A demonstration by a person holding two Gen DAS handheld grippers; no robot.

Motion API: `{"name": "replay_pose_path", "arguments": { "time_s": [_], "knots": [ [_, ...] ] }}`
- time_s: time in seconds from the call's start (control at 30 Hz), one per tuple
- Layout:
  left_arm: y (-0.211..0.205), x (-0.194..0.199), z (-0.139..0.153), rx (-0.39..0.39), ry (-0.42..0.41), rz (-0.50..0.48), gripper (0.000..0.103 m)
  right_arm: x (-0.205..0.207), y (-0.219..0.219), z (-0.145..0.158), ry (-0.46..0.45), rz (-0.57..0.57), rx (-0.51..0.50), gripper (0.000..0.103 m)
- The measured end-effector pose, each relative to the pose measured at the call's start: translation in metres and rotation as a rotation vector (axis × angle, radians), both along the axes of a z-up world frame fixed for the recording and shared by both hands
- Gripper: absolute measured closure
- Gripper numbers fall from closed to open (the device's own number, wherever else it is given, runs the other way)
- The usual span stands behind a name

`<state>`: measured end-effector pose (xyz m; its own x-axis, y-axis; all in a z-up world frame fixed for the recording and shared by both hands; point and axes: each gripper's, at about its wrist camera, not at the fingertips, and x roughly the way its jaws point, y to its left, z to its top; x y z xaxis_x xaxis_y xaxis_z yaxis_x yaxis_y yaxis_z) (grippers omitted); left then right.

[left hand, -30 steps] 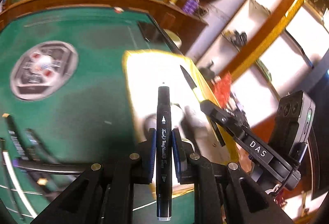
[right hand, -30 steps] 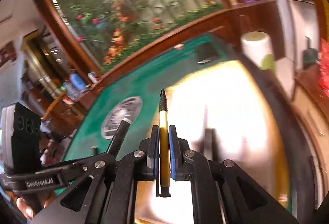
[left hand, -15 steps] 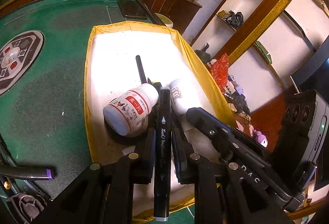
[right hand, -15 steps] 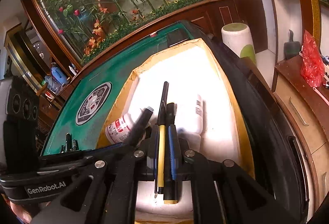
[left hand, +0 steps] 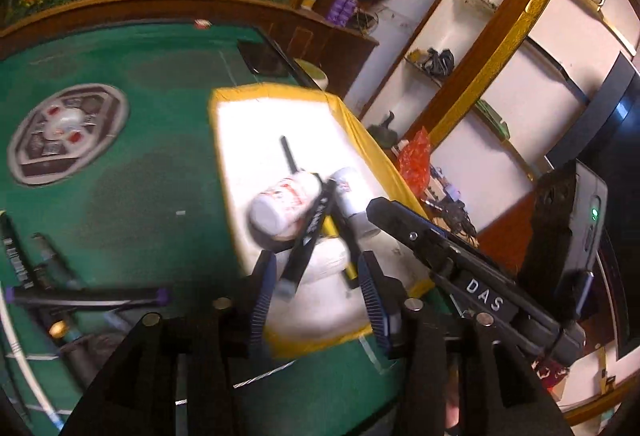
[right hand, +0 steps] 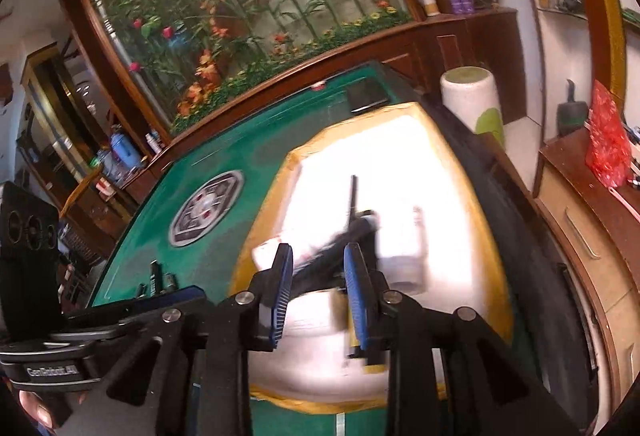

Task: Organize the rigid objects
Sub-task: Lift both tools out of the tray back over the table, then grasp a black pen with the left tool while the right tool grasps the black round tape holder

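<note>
While both claws hang over the near end of the yellow-rimmed white tray [left hand: 382,160] on the green felt table [left hand: 140,176], neither one pinches anything. The left claw [left hand: 320,292] has its blue-padded jaws spread wide, and between them, lower down in the tray, a black marker pen with white lettering [left hand: 308,236] lies slanted, its pale end pointing toward the camera. It leans against a white pill bottle with a red label [left hand: 280,204] lying on its side. Beside that bottle, a second white bottle [left hand: 352,196] also lies on its side, and a yellow-barrelled pen [left hand: 340,240] runs between the two, partly under the marker. Farther up the tray, a thin black pen [left hand: 289,155] lies on the white floor. In the right wrist view, the right claw [right hand: 318,276] is likewise spread apart, with the marker blurred across the gap and the tray's floor overexposed. On the felt to the left of the tray, well apart from it, rests a black marker with purple ends [left hand: 86,296] among other dark pens that are too blurred to describe. A round grey control panel [left hand: 66,136] sits in the table's middle.
</note>
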<state>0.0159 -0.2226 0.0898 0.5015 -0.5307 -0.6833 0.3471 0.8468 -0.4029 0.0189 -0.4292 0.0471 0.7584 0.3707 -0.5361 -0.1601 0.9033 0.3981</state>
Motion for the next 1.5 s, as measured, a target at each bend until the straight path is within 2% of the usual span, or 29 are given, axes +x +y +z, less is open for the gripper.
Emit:
{"name": "replay_pose_path", "arguments": {
  "time_s": [0.2,0.33,0.47,0.57,0.63,0.7,0.8,0.87,1.0,1.1,1.2,1.27,1.33,1.5],
  "knots": [
    [0.077,-0.031,0.006,-0.035,-0.018,0.097,0.058,-0.01,0.05,0.004,-0.015,0.123,-0.013,0.073],
    [0.144,-0.051,-0.002,-0.01,-0.014,0.211,0.057,-0.014,0.09,-0.002,0.001,0.227,-0.046,0.073],
    [0.204,-0.057,-0.027,0.053,0.04,0.353,0.057,-0.016,0.114,-0.007,0.017,0.286,-0.073,0.073],
    [0.226,-0.051,-0.048,0.065,0.105,0.4,0.057,-0.012,0.122,-0.011,0.031,0.303,-0.079,0.071],
    [0.232,-0.047,-0.059,0.088,0.128,0.429,0.057,-0.011,0.126,-0.015,0.043,0.311,-0.071,0.071],
    [0.229,-0.043,-0.066,0.102,0.134,0.419,0.057,-0.01,0.13,-0.019,0.054,0.324,-0.065,0.071],
    [0.223,-0.036,-0.069,0.156,0.12,0.426,0.057,-0.012,0.134,-0.023,0.066,0.34,-0.073,0.07],
    [0.222,-0.029,-0.072,0.2,0.12,0.449,0.057,-0.013,0.136,-0.024,0.071,0.353,-0.08,0.063],
    [0.226,-0.02,-0.073,0.226,0.097,0.471,0.059,-0.019,0.142,-0.027,0.071,0.378,-0.101,0.057],
    [0.231,-0.015,-0.075,0.252,0.081,0.498,0.078,-0.021,0.153,-0.031,0.088,0.411,-0.111,0.049],
    [0.24,-0.02,-0.077,0.232,0.095,0.503,0.091,-0.028,0.168,-0.035,0.087,0.446,-0.149,0.038],
    [0.243,-0.025,-0.077,0.23,0.085,0.496,0.092,-0.031,0.175,-0.037,0.084,0.46,-0.173,0.03],
    [0.244,-0.027,-0.077,0.22,0.083,0.495,0.092,-0.031,0.183,-0.04,0.082,0.471,-0.189,0.028],
    [0.238,-0.027,-0.078,0.254,0.068,0.492,0.092,-0.023,0.192,-0.049,0.125,0.471,-0.185,0.027]
  ]
}}
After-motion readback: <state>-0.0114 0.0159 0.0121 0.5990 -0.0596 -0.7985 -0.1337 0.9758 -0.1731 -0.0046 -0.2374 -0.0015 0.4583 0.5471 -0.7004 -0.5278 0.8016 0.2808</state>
